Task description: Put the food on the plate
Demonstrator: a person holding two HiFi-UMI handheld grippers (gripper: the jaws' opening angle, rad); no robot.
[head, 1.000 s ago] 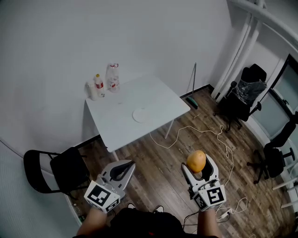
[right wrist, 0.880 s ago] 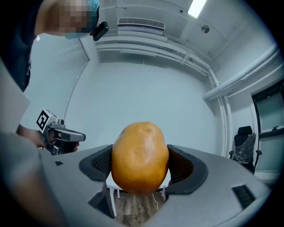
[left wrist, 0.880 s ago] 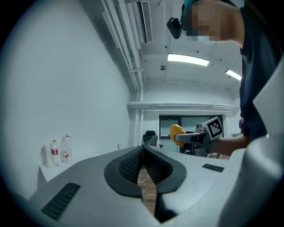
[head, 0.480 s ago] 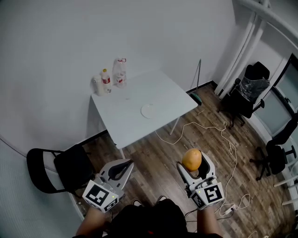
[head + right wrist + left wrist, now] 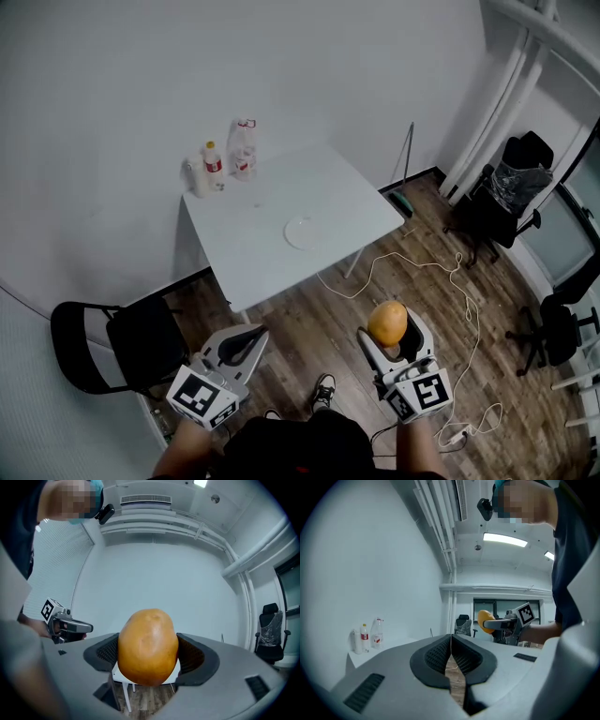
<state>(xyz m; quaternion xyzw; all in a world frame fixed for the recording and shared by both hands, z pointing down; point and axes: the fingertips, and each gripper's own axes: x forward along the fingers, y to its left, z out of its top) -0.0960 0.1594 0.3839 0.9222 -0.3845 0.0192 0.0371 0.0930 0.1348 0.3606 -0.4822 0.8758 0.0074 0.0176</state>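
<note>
A round orange-brown piece of food (image 5: 387,322) (image 5: 148,647) sits between the jaws of my right gripper (image 5: 391,330) (image 5: 149,654), which is shut on it and held above the wooden floor, well short of the table. A small white plate (image 5: 302,232) lies near the middle of the white table (image 5: 253,253). My left gripper (image 5: 240,345) (image 5: 451,656) is shut with nothing in it, its pads touching. It hangs at the lower left, level with the right one.
Two bottles (image 5: 243,148) and a white container (image 5: 195,175) stand at the table's far left corner. A black folding chair (image 5: 117,342) stands at the left. Office chairs (image 5: 502,197) and a white cable (image 5: 450,281) on the floor are at the right.
The view has shifted slightly, so the table sits a little further right and lower in frame. Both grippers keep their places and states; a shoe now shows below.
</note>
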